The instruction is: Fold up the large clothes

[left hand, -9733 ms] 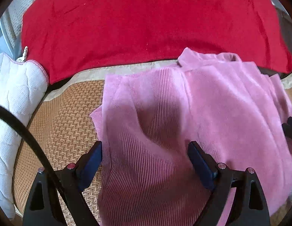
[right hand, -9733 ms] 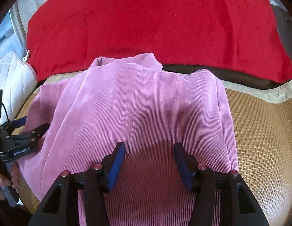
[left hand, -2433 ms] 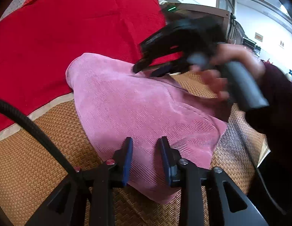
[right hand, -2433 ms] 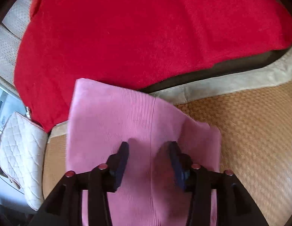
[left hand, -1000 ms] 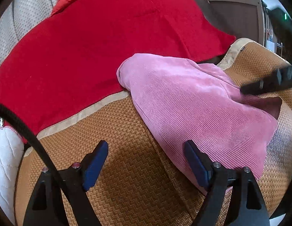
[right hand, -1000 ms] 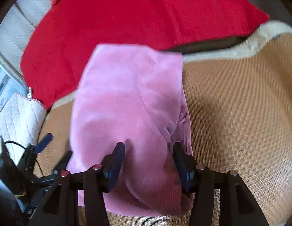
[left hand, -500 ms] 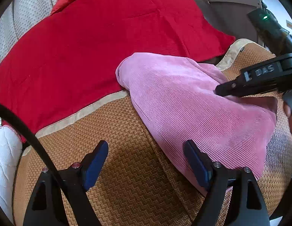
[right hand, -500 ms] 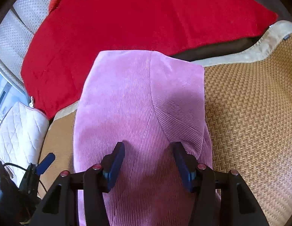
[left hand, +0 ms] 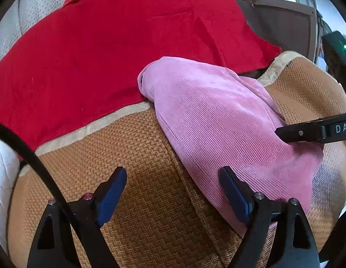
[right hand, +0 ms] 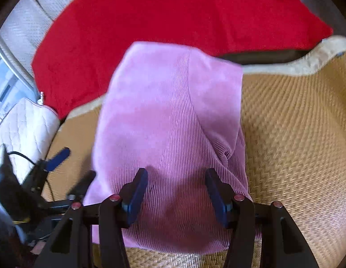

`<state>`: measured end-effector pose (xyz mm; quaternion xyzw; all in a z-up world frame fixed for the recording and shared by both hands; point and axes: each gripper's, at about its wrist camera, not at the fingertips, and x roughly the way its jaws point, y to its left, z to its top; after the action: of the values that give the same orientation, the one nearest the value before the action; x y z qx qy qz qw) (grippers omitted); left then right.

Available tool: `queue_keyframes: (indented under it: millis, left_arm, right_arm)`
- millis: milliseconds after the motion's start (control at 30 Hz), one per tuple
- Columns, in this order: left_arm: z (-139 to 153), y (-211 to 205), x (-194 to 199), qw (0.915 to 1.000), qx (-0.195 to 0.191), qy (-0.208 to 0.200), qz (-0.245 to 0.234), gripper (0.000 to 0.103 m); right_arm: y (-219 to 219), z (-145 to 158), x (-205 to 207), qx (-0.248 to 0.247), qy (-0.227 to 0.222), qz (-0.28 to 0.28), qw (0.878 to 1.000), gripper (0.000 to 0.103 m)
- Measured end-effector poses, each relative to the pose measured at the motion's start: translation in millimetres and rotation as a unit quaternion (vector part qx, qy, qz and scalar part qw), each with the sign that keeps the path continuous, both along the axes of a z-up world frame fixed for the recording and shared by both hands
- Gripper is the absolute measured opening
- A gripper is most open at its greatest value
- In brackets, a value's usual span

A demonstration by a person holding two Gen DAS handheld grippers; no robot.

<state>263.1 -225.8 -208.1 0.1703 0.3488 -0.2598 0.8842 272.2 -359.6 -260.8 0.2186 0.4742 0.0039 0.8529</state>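
Observation:
A pink ribbed garment [left hand: 217, 120] lies folded into a narrow bundle on the woven seat mat [left hand: 139, 156]; it also shows in the right wrist view [right hand: 168, 120]. My left gripper [left hand: 173, 192] is open and empty, over the mat at the garment's left edge. My right gripper [right hand: 176, 192] is open, just above the garment's near end, holding nothing. The right gripper's finger [left hand: 307, 132] shows over the garment at the right of the left wrist view. The left gripper [right hand: 68, 172] shows blurred at the lower left of the right wrist view.
A red blanket [left hand: 105, 44] covers the sofa back behind the garment [right hand: 173, 11]. A white quilted cushion [right hand: 23, 125] sits at the left end of the seat. A beige border strip [left hand: 83, 131] edges the mat. A dark cable [left hand: 27, 156] crosses the left wrist view.
Both grippers have opened and let go of the garment, which now lies folded narrow on the mat. In the last half second the right gripper drew slightly nearer to it.

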Motion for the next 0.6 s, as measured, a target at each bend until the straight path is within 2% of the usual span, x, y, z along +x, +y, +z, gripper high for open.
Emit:
queue_keyframes:
  millis: [67, 167, 400, 600]
  left_arm:
    - [5, 3, 0, 1.0, -0.009, 0.0, 0.003, 0.086]
    - [17, 12, -1, 0.9993, -0.012, -0.028, 0.023, 0.086]
    - [36, 37, -4, 0.9959, -0.031, -0.056, 0.063, 0.086]
    - [44, 54, -13, 0.9932, -0.058, -0.068, 0.075, 0.086]
  right_arm:
    - [-3, 5, 1, 0.004, -0.005, -0.001, 1.0, 0.058]
    - [-5, 15, -3, -0.002, -0.025, -0.007, 1.0, 0.058]
    - [0, 44, -11, -0.061, -0.075, -0.028, 0.995, 0.058]
    - [17, 62, -23, -0.121, -0.087, -0.023, 0.989, 0.058]
